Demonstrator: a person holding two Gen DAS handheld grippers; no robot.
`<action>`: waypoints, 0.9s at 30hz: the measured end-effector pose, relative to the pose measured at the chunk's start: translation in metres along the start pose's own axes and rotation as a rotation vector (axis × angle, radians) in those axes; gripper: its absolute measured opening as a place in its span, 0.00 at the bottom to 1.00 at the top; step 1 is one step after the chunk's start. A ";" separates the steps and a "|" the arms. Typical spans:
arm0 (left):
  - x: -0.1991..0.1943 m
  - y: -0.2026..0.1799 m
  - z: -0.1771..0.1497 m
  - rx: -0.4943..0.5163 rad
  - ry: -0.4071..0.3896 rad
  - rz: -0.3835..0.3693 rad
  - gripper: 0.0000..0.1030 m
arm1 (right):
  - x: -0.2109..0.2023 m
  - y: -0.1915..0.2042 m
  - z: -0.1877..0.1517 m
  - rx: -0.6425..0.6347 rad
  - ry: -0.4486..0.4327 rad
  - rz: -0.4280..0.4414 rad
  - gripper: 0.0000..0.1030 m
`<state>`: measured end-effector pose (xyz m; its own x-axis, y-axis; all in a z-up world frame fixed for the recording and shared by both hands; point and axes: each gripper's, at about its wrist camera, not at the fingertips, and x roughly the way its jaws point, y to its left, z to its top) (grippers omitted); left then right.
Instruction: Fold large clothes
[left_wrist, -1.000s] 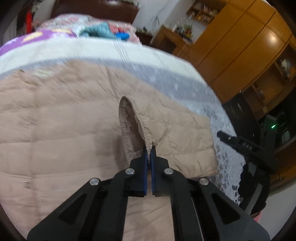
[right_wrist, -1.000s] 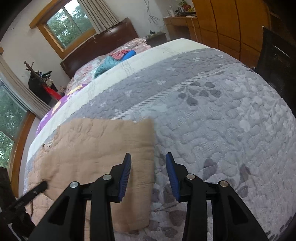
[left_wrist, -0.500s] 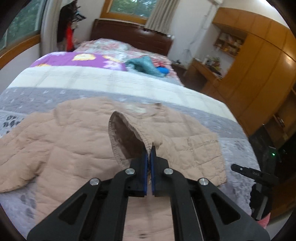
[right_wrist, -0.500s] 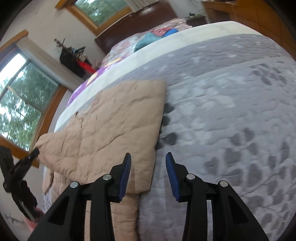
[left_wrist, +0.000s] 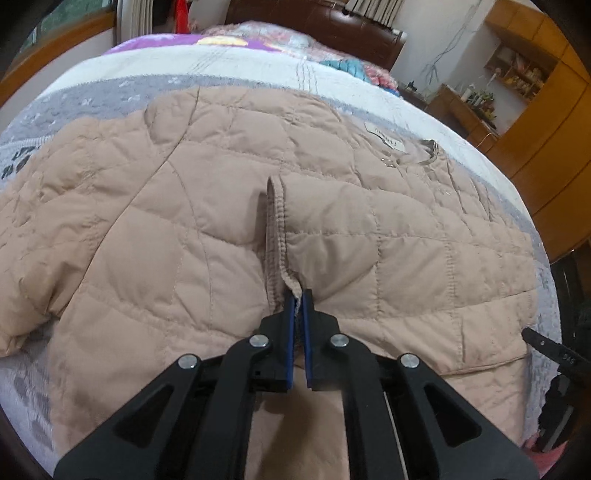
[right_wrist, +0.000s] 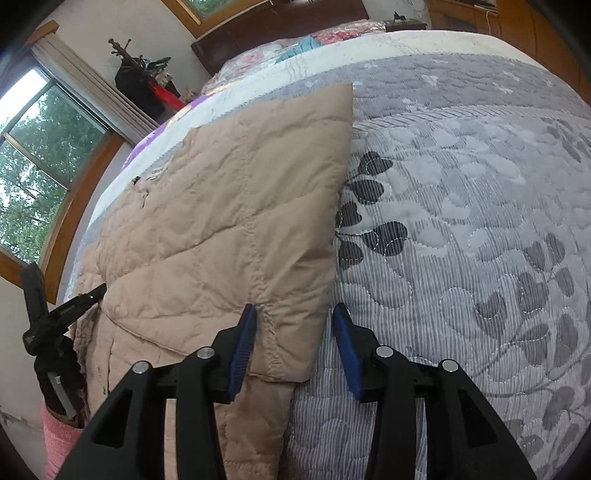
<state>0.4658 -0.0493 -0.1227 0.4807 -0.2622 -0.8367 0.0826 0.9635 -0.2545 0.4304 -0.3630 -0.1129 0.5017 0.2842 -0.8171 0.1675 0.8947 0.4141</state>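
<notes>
While the beige quilted jacket (left_wrist: 207, 229) lies spread across the grey flower-patterned bedspread (right_wrist: 461, 229), filling the middle of the left wrist view, the left gripper (left_wrist: 297, 295) sits at lower centre with its blue pads pinched on the ribbed sleeve cuff (left_wrist: 276, 229), and the jaws are just starting to part, the cuff edge between them. That cuff runs up the middle of the frame from the fingertips, and the sleeve it belongs to lies folded over the jacket's body on the right half of the picture. A white label (left_wrist: 386, 137) and a hanging loop (left_wrist: 430, 153) show at the collar, upper right. Over in the right wrist view, the right gripper (right_wrist: 293, 317) hangs low at centre, jaws apart and opening a touch, pads pressing on nothing. Its left pad (right_wrist: 242, 343) lies over the folded sleeve's lower corner, its right pad over bare bedspread, with the jacket's edge running between the two. At the far left of that view the other gripper shows dark against the wall.
</notes>
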 end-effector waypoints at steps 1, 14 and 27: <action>0.000 0.000 -0.001 0.006 -0.007 0.004 0.05 | 0.001 0.002 -0.001 -0.003 -0.001 -0.001 0.42; -0.083 -0.022 0.001 0.024 -0.134 -0.009 0.27 | -0.049 0.074 0.006 -0.099 -0.077 -0.020 0.42; -0.005 -0.047 -0.009 0.090 0.052 0.023 0.28 | 0.019 0.095 0.006 -0.142 0.053 -0.159 0.42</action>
<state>0.4514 -0.0939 -0.1106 0.4375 -0.2405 -0.8665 0.1511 0.9695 -0.1928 0.4614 -0.2752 -0.0868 0.4323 0.1498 -0.8892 0.1182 0.9682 0.2206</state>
